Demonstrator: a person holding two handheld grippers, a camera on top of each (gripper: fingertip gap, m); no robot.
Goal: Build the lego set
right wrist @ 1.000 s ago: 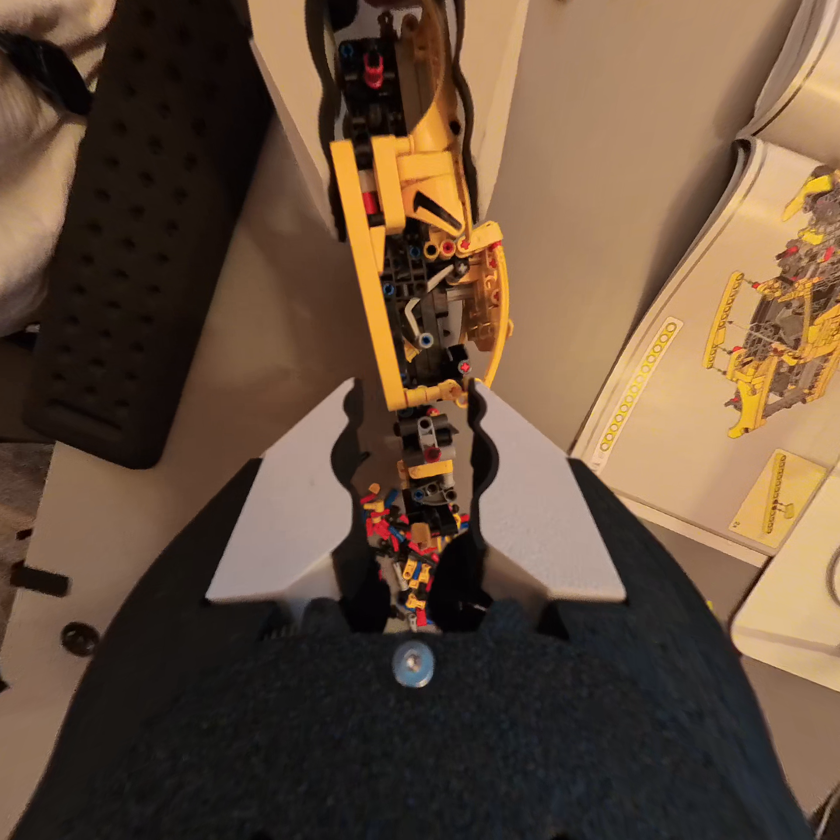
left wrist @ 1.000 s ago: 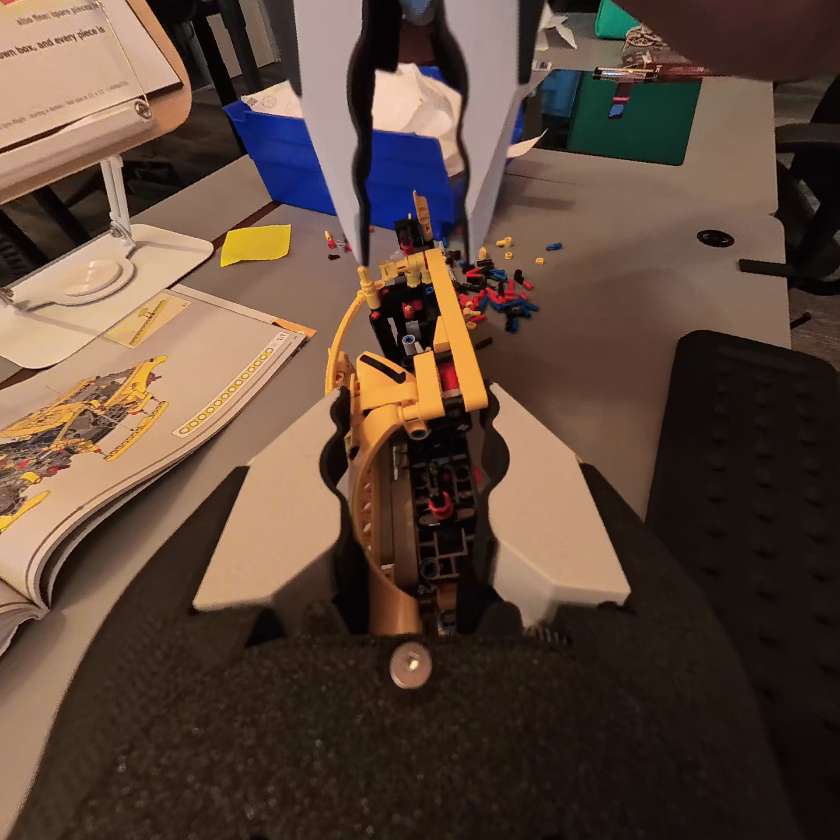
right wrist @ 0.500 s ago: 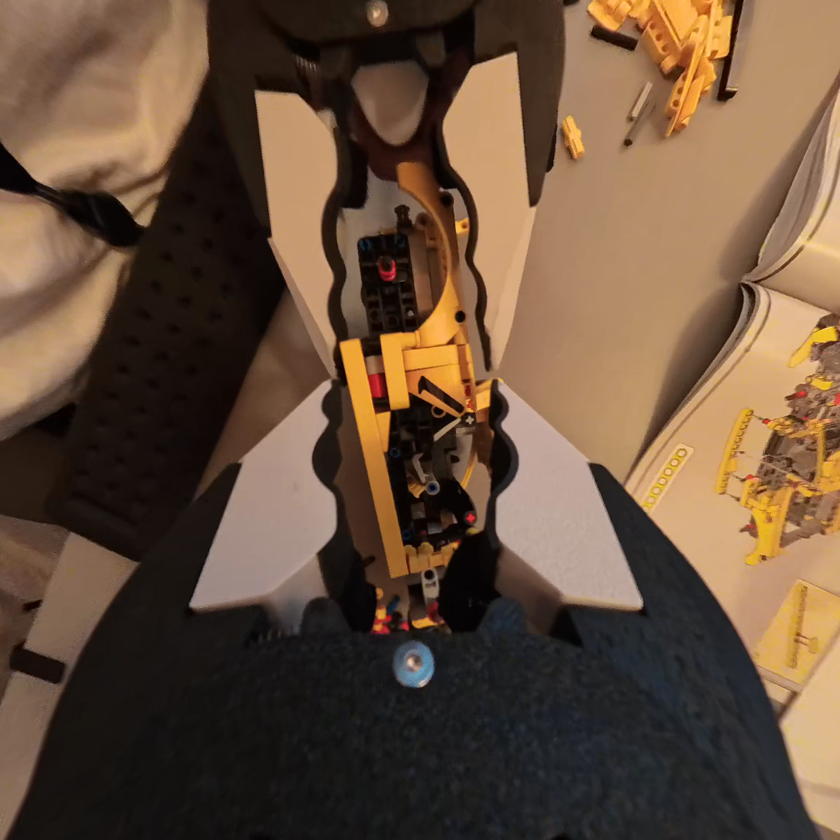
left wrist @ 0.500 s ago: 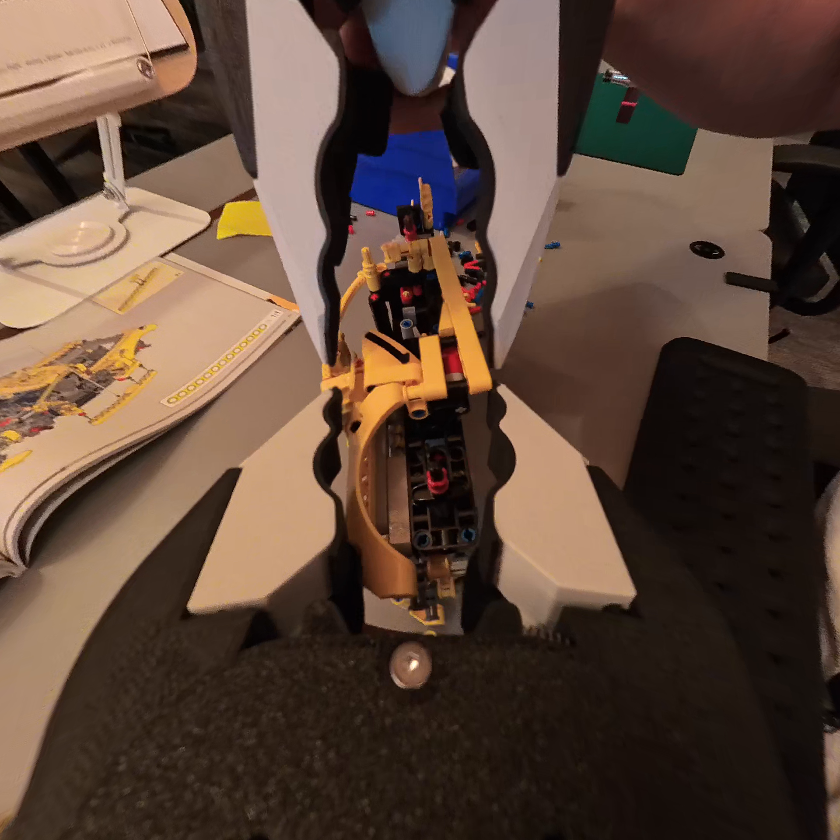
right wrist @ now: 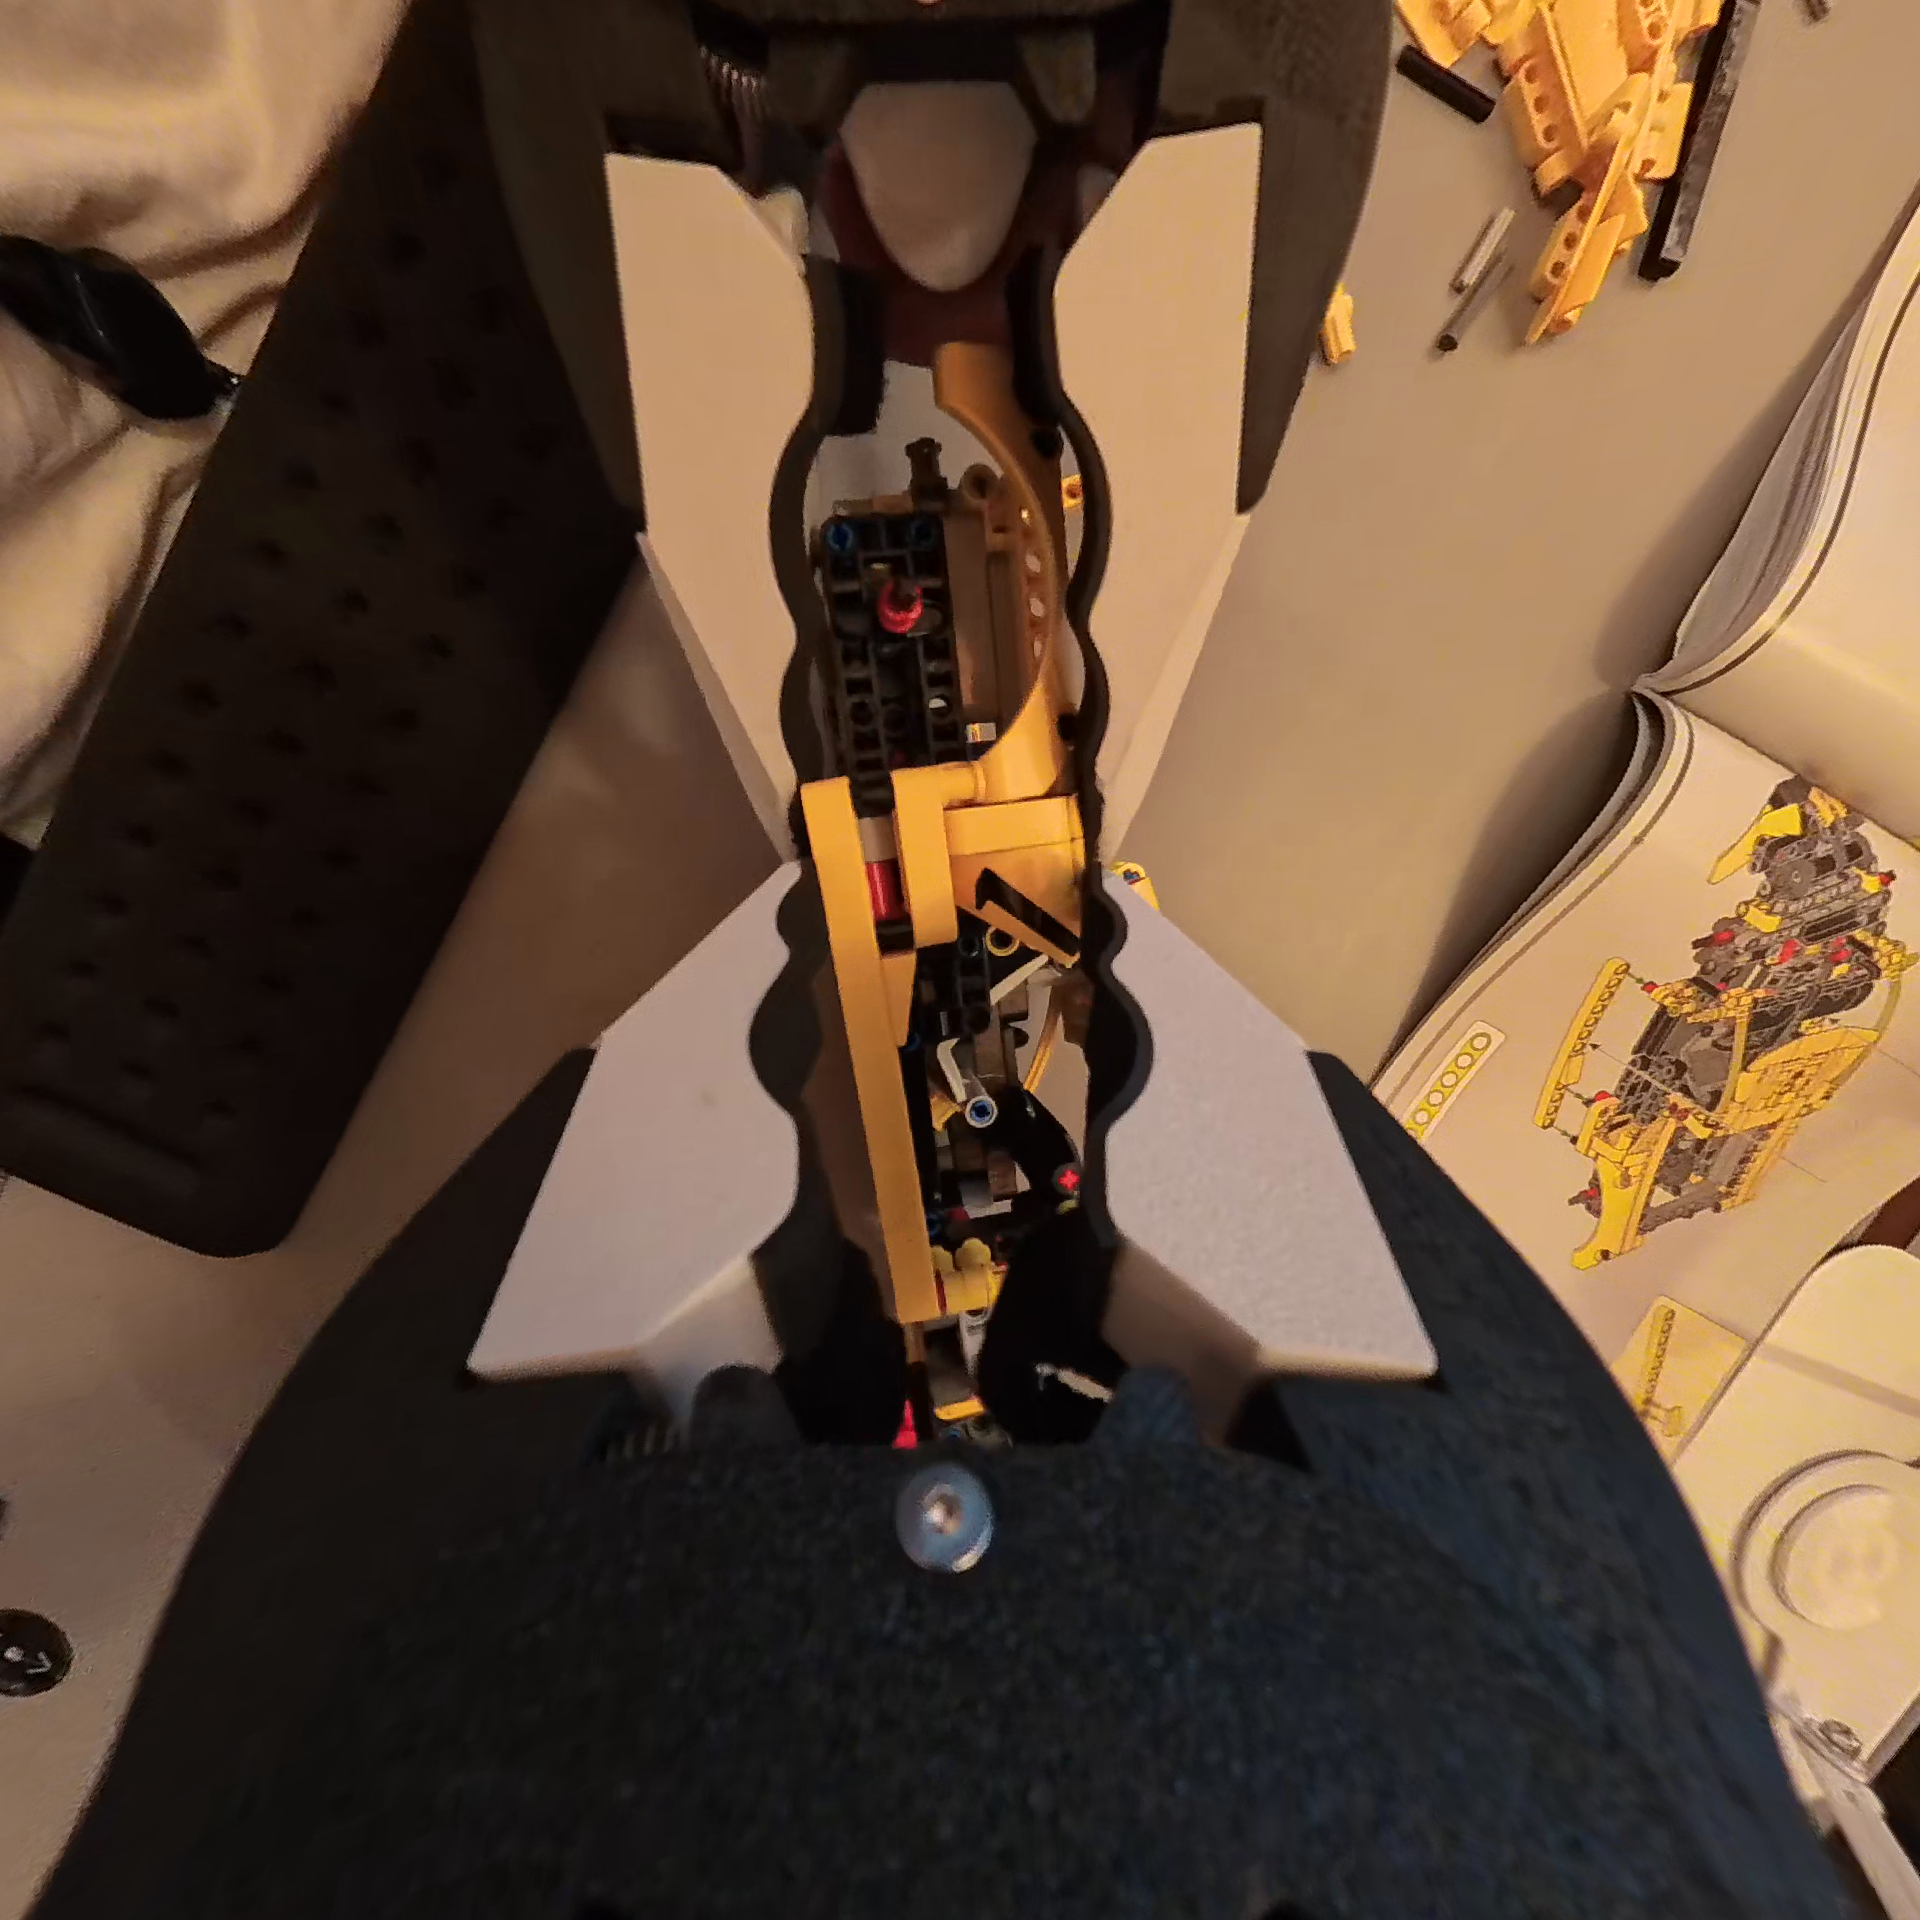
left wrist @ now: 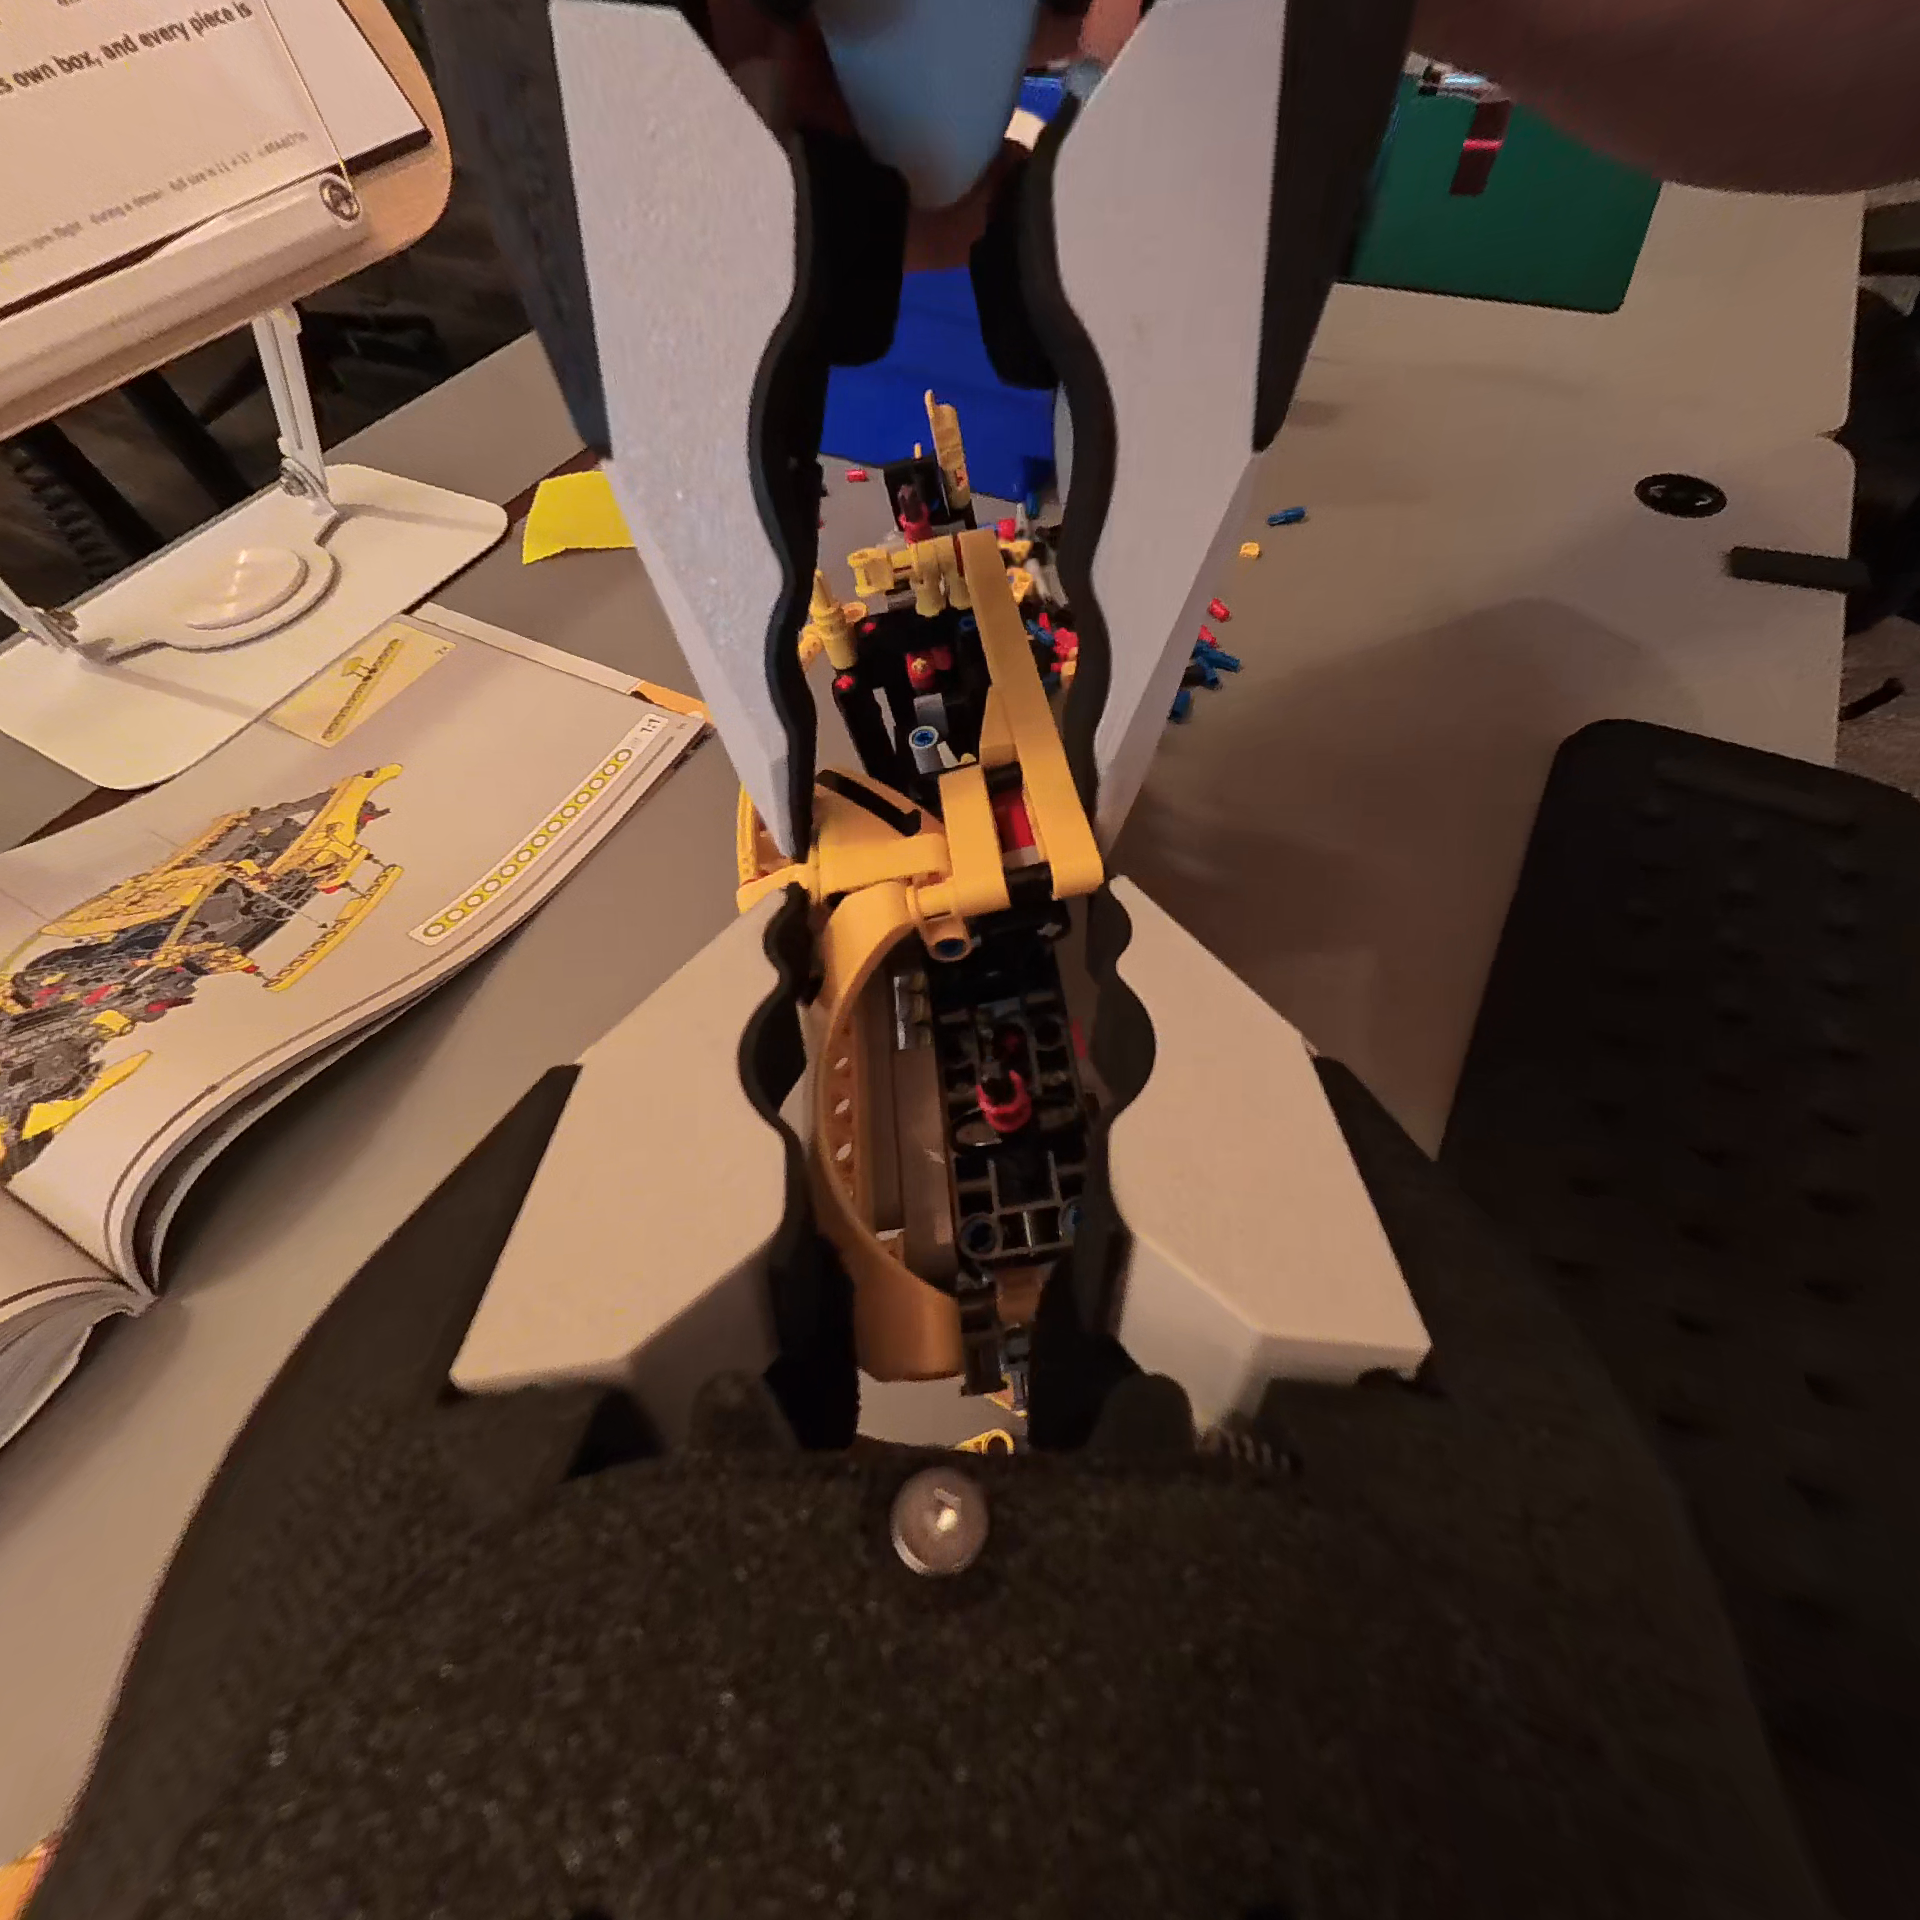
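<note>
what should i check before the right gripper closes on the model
1. Left gripper shut on model: ok.
2. Right gripper straddles the model's far end, pads either side: ok.
3. Right gripper actually gripping: cannot tell; a gap shows on one side.
4. The two grippers meet tip to tip with no room between them: not ok.
5. Loose pins lie on the table past the model, out of the way: ok.
6. Manual open, beside the work: ok.
</note>
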